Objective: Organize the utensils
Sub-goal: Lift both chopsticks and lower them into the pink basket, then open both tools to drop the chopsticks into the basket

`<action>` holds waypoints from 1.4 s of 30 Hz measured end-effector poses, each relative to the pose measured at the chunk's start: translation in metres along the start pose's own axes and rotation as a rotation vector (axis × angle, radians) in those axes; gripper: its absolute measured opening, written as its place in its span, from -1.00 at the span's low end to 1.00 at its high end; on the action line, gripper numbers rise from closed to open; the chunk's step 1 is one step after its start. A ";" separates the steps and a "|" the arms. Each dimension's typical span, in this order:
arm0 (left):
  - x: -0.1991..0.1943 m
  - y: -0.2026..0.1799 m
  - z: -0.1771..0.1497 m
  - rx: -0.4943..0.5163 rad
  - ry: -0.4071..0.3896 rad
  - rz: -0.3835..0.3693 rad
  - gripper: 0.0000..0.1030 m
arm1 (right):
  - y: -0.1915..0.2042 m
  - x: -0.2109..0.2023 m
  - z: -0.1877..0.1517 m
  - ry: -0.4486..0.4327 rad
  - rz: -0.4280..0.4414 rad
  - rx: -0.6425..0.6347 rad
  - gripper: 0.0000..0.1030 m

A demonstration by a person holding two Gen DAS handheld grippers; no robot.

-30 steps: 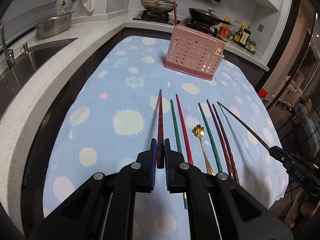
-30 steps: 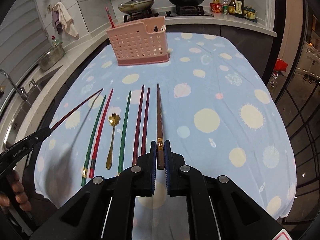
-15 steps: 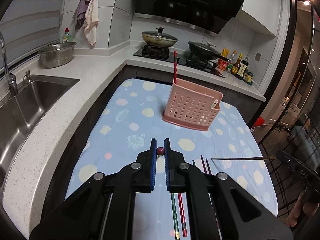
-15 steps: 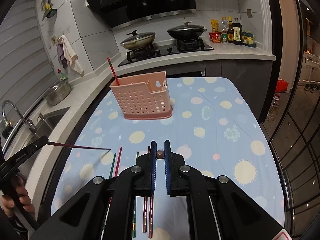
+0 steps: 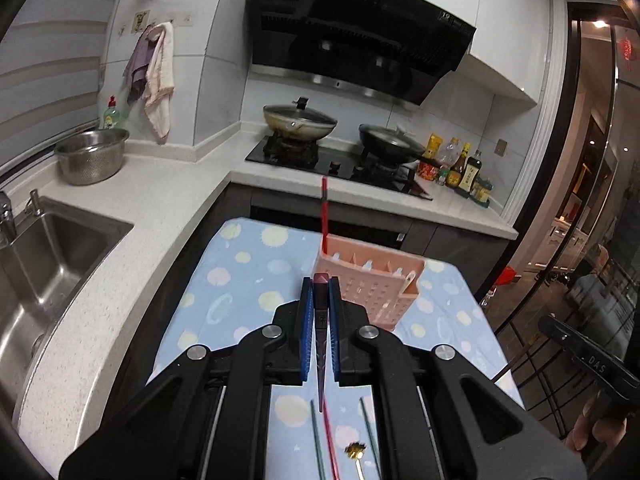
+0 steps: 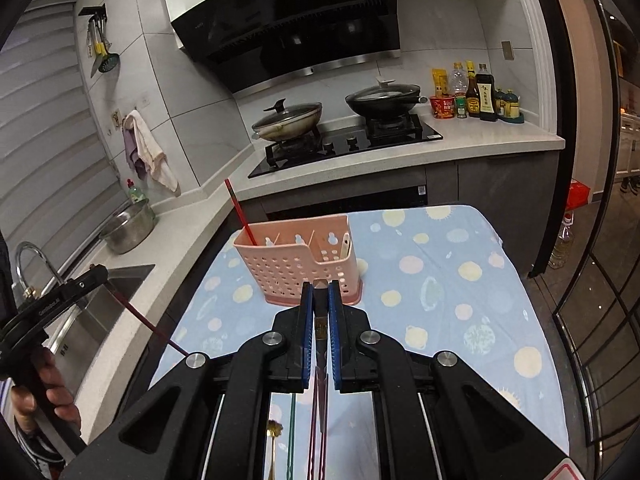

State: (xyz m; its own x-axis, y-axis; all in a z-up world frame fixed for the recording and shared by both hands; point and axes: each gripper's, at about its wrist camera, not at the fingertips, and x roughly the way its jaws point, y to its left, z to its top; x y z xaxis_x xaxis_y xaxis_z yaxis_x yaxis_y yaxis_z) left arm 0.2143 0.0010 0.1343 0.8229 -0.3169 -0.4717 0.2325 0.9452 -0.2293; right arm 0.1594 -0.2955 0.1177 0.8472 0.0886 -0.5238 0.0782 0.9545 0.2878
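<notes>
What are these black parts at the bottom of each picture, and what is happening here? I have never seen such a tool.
Each picture comes from a camera fixed on a handheld gripper, looking forward along its two black fingers. A person holds one gripper in each hand. The left gripper is shut on a dark red chopstick; the right gripper is shut on a brown chopstick. In the right view you also see the left gripper from the side, with the hand below it. On the dotted cloth stands a pink basket with one red chopstick already in it. More chopsticks and a gold spoon lie on the cloth.
</notes>
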 end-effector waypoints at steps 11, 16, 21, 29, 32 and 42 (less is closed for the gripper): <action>0.017 -0.028 0.096 0.028 -0.176 -0.049 -0.86 | 0.015 0.025 0.096 -0.166 0.087 0.027 -0.86; 0.036 -0.042 0.129 0.042 -0.235 -0.074 -0.86 | 0.021 0.049 0.127 -0.217 0.114 0.050 -0.86; 0.071 -0.050 0.140 0.047 -0.224 -0.088 -0.86 | 0.026 0.080 0.143 -0.237 0.108 0.050 -0.86; 0.125 -0.046 0.119 0.038 -0.129 -0.087 -0.86 | 0.020 0.133 0.135 -0.155 0.086 0.062 -0.86; 0.142 -0.041 0.109 0.031 -0.090 -0.076 -0.86 | 0.017 0.150 0.128 -0.115 0.074 0.056 -0.86; 0.163 -0.031 0.089 0.000 -0.028 -0.061 -0.85 | 0.012 0.165 0.109 -0.088 0.037 0.053 -0.62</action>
State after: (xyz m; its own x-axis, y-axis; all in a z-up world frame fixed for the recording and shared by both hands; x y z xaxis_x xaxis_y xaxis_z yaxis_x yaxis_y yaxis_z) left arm 0.3870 -0.0728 0.1404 0.8213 -0.3716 -0.4329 0.2829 0.9242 -0.2568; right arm 0.3571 -0.3001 0.1223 0.8925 0.0958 -0.4407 0.0719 0.9345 0.3488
